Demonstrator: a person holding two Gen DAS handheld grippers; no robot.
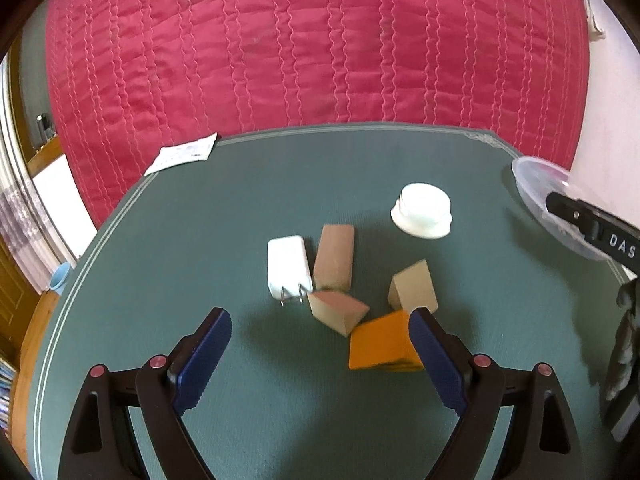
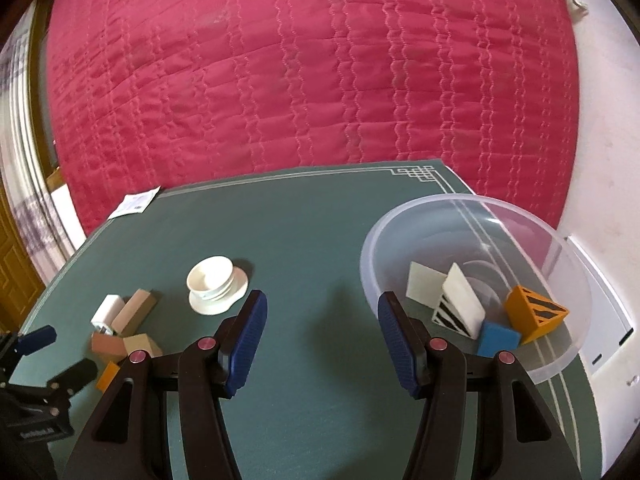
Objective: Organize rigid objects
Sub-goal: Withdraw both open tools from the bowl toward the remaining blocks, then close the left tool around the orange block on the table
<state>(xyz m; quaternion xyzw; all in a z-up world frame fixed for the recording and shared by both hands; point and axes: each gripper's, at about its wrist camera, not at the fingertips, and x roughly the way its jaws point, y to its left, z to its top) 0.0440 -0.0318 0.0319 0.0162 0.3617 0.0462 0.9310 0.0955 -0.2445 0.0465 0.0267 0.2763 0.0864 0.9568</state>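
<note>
On the green mat (image 1: 280, 184) a loose cluster lies just ahead of my left gripper (image 1: 320, 320), which is open. It holds a white plug charger (image 1: 288, 268), a long brown block (image 1: 334, 256), a wedge block (image 1: 338, 312) and a tan block (image 1: 414, 286). An orange block (image 1: 380, 346) lies against the inside of the gripper's right finger, not gripped. A white lid (image 1: 422, 216) sits farther back. My right gripper (image 2: 322, 304) is open and empty over bare mat, left of the clear bowl (image 2: 400, 240). The bowl holds an orange striped block (image 2: 532, 316), a blue block (image 2: 498, 338) and a white striped wedge (image 2: 460, 304).
A red quilted bed cover (image 1: 280, 40) rises behind the mat's far edge. A paper slip (image 1: 184, 156) lies on the back left corner. The bowl overhangs the mat's right edge beside a white surface (image 2: 600, 320). A blue cup (image 1: 60, 278) stands off the left edge.
</note>
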